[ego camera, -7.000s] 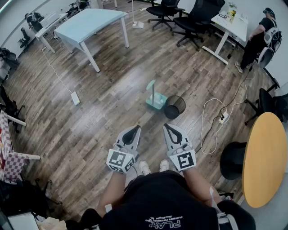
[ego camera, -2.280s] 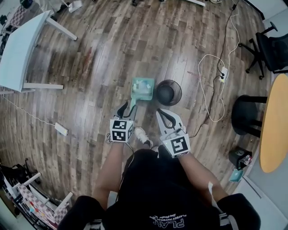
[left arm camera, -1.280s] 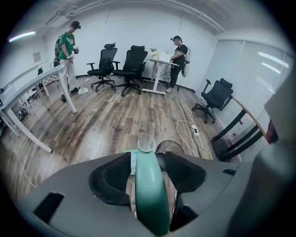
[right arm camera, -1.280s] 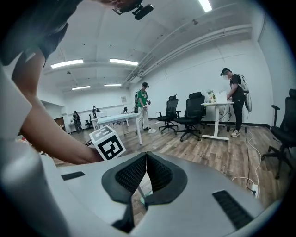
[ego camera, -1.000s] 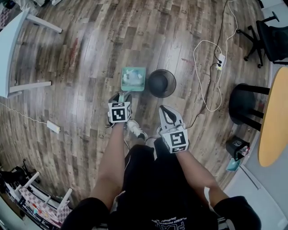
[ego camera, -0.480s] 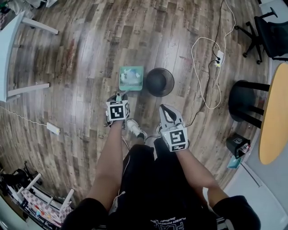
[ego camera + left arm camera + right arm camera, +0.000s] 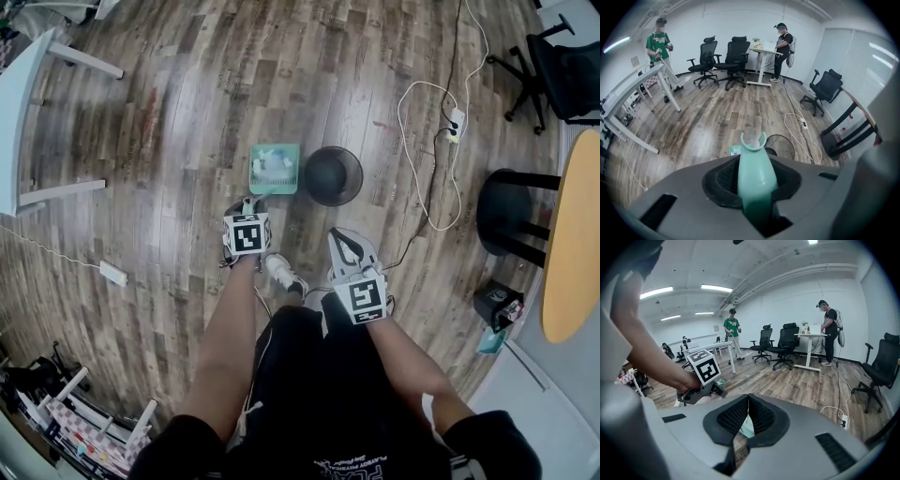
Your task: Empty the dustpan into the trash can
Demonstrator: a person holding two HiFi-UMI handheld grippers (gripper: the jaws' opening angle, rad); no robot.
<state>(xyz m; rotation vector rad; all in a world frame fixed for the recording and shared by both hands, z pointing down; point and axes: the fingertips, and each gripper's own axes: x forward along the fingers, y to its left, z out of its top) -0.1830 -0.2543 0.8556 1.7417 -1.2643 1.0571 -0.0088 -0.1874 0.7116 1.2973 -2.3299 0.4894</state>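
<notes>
Teal plastic dustpan: square pan sits on the wood floor with white scraps in it. Its long handle is the same teal and ends in a forked tip. The pan is just left of the black mesh trash can; can't tell if they touch.

Left claw is clenched on the handle near its top. Its jaws have just been closing, with the handle between them and a pad on each side of it. Right claw is clenched with pad tips together, gripping nothing. It hangs right of the person's shoe, apart from pan and can.

View differences:
- Head view alone shows the scraps and the pan and can side by side.
- Left gripper view alone shows the pads on the handle and the forked tip poking out past them. The handle hides most of the pan there.
- Right gripper view alone shows the left claw's marker cube and the hand on it from the side. A sliver of teal shows through the gap behind its own pads.

Axis: the handle's long axis rises steeply from the pan's near edge to the left claw. From the head view it is foreshortened to a short stub. Pan end points away from the person, forked end up.
</notes>
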